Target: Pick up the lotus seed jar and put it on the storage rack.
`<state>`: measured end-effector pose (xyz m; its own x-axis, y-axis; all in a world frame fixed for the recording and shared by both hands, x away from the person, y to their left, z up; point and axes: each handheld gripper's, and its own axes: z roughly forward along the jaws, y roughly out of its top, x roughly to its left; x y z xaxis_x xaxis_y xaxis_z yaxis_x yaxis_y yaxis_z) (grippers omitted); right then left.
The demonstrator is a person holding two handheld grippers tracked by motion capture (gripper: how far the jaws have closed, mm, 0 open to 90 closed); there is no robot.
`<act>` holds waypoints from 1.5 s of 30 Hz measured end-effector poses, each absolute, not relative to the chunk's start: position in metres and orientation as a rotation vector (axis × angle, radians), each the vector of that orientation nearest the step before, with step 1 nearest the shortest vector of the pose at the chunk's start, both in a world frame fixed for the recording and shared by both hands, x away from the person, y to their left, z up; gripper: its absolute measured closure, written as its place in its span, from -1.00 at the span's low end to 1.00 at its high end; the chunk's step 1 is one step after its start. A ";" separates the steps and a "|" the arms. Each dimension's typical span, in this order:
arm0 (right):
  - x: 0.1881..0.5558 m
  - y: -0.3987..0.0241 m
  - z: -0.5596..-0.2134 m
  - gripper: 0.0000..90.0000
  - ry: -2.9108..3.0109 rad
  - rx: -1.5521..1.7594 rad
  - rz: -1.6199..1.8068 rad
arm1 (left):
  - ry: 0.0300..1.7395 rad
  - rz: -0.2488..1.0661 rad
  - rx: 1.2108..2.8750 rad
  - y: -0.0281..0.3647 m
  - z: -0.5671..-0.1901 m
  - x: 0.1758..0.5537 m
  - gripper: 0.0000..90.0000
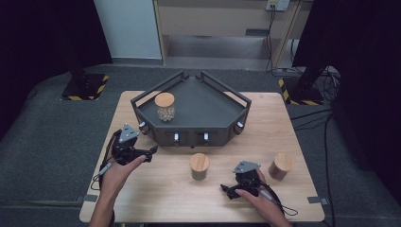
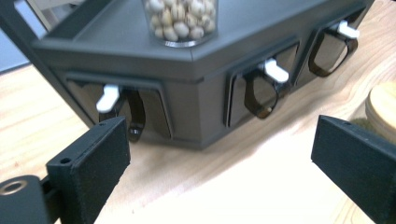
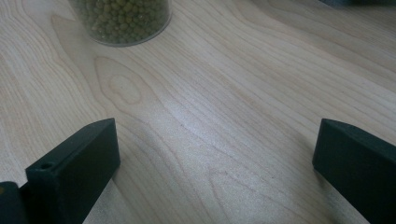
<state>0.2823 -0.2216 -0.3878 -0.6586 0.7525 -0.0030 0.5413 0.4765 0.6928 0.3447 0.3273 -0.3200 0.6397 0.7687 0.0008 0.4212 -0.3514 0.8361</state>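
a: how far is the work?

b: one clear jar of pale nuts with round wooden lid stands already inside the dark angular tray. the jar of green beans and the brown jar wait on the table.

a: the tools?

b: left gripper and right gripper both have jaws apart, holding nothing.

a: the surroundings?

b: light wooden table, grey carpet, dark curtains.
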 end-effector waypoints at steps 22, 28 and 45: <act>0.282 -0.222 -0.388 -0.98 2.420 1.096 0.972 | 1.029 0.468 1.988 0.339 -0.368 0.327 -0.93; 0.282 -0.222 -0.388 -0.98 2.420 1.096 0.972 | 1.049 0.453 1.995 0.340 -0.377 0.327 -0.93; 0.282 -0.222 -0.388 -0.98 2.420 1.096 0.972 | 1.096 0.444 2.055 0.331 -0.397 0.325 -0.93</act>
